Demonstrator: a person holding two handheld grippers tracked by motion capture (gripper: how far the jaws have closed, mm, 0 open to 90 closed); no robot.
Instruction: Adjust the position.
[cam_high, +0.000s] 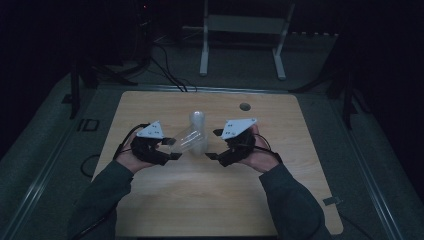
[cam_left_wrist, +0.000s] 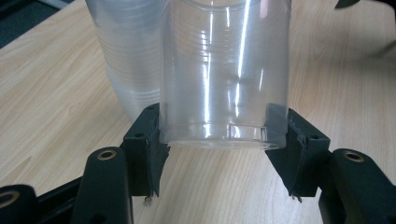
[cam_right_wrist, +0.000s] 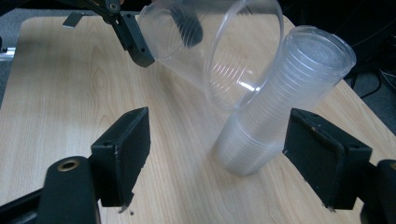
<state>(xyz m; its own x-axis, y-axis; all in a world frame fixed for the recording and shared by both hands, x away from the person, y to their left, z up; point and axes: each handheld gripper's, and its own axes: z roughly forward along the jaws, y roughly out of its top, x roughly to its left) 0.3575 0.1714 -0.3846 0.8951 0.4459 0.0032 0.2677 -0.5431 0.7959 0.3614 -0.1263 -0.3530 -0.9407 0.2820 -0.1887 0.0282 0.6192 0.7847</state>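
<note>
My left gripper (cam_high: 170, 149) is shut on the base of a single clear plastic cup (cam_high: 186, 140), which tilts with its mouth toward the right. In the left gripper view both pads (cam_left_wrist: 149, 135) press the cup (cam_left_wrist: 224, 79) near its bottom rim. A stack of clear cups (cam_high: 197, 125) stands upright on the wooden table (cam_high: 210, 195), just behind the held cup. My right gripper (cam_high: 214, 145) stands open to the right of the stack. In the right gripper view the stack (cam_right_wrist: 280, 102) rises between its jaws, untouched, with the held cup (cam_right_wrist: 219, 51) tilted above it.
A round hole (cam_high: 244, 106) sits near the table's far edge. A white metal stand (cam_high: 245, 25) and black cables (cam_high: 165, 65) lie on the floor beyond the table. The room around is dark.
</note>
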